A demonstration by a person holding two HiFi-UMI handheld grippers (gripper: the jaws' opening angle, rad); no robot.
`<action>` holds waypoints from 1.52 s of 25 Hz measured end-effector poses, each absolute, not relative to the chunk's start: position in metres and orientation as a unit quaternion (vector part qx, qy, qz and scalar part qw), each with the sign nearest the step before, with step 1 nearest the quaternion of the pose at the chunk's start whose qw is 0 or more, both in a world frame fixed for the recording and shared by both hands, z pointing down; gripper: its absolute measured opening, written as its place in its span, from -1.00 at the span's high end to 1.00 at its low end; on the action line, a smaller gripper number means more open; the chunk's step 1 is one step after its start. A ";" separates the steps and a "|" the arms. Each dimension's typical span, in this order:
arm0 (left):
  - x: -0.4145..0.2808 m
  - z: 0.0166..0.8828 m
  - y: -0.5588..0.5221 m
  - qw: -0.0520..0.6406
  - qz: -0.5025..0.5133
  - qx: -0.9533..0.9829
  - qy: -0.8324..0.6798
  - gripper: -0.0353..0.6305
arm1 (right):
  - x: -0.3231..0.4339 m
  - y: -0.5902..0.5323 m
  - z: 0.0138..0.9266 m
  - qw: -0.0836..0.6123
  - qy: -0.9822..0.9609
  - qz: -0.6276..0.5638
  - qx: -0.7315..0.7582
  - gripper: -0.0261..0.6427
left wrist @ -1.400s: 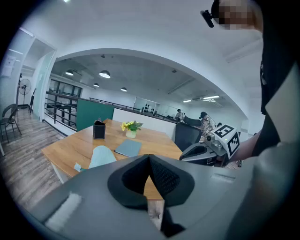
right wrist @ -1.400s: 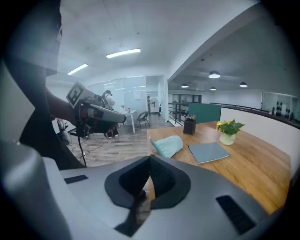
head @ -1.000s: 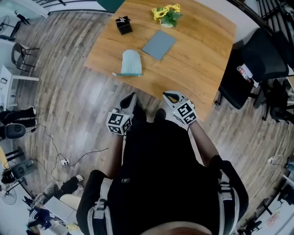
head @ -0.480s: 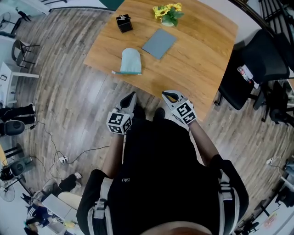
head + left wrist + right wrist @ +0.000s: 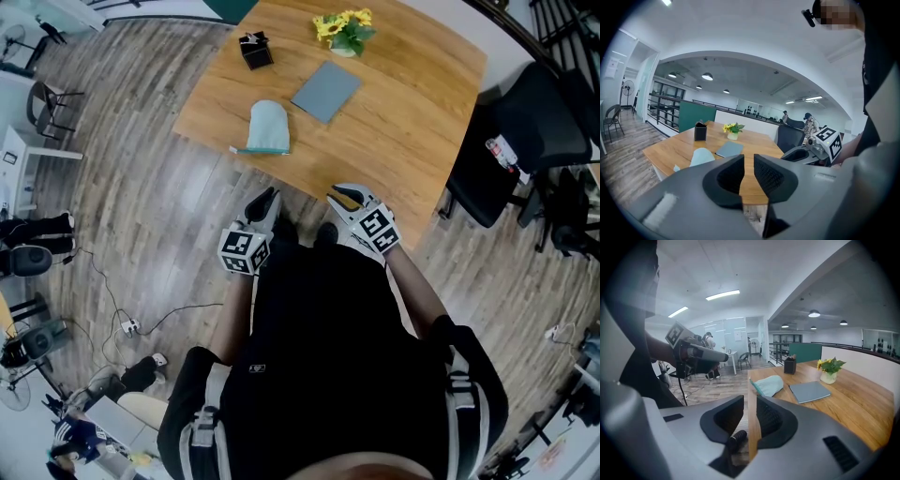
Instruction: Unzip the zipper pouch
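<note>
With jaws just parting and empty, the left gripper [image 5: 266,200] and right gripper [image 5: 343,196] look ready for the pale-teal fabric zipper pouch [image 5: 267,126], well ahead and untouched.

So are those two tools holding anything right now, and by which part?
Nothing. The left gripper and right gripper have just opened their jaws a little, nothing between them; the pouch lies untouched on the table.

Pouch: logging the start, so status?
Left gripper, right gripper: fingers just been opening, nothing between. Pouch untouched on table, ahead of both. Notebook beside it, not blocking.
</note>
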State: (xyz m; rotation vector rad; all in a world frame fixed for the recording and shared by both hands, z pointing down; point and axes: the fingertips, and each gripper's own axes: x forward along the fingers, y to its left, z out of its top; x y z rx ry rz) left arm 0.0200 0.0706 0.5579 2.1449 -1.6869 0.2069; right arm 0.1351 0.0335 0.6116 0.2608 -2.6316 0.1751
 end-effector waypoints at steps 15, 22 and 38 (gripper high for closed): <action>0.019 0.557 0.069 0.207 0.064 0.766 -0.605 0.47 | 0.137 0.029 0.615 0.240 -0.963 0.065 0.103 0.29; 0.018 0.558 0.068 0.207 0.068 0.770 -0.600 0.43 | 0.136 0.029 0.617 0.237 -0.963 0.073 0.107 0.27; 0.008 0.563 0.059 0.212 0.071 0.777 -0.589 0.43 | 0.127 0.021 0.623 0.243 -0.958 0.091 0.121 0.27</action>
